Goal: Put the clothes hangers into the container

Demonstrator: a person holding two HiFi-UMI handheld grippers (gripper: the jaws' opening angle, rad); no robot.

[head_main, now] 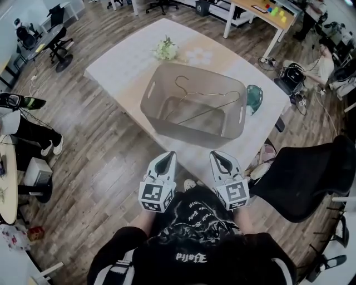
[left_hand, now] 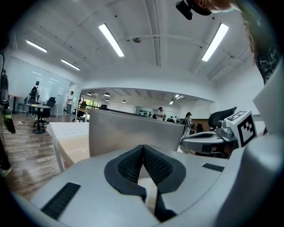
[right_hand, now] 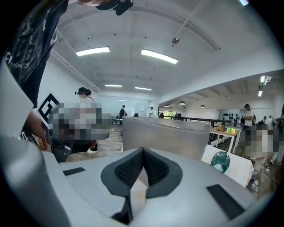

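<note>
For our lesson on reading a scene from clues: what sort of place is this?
Probably an open-plan office or lab workspace: a black office chair, a wooden desk on wood flooring, and long ceiling strip lights overhead.

The container [head_main: 149, 92] is open on top; bare table [head_main: 111, 67] lies left of it, flowers [head_main: 166, 49] far, a chair [head_main: 303, 178] near right.

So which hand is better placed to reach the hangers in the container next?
Right, but only marginally. The left tongs and right tongs are both shut, empty and level, side by side in front of the container. The hangers lie slightly toward its right side.
</note>
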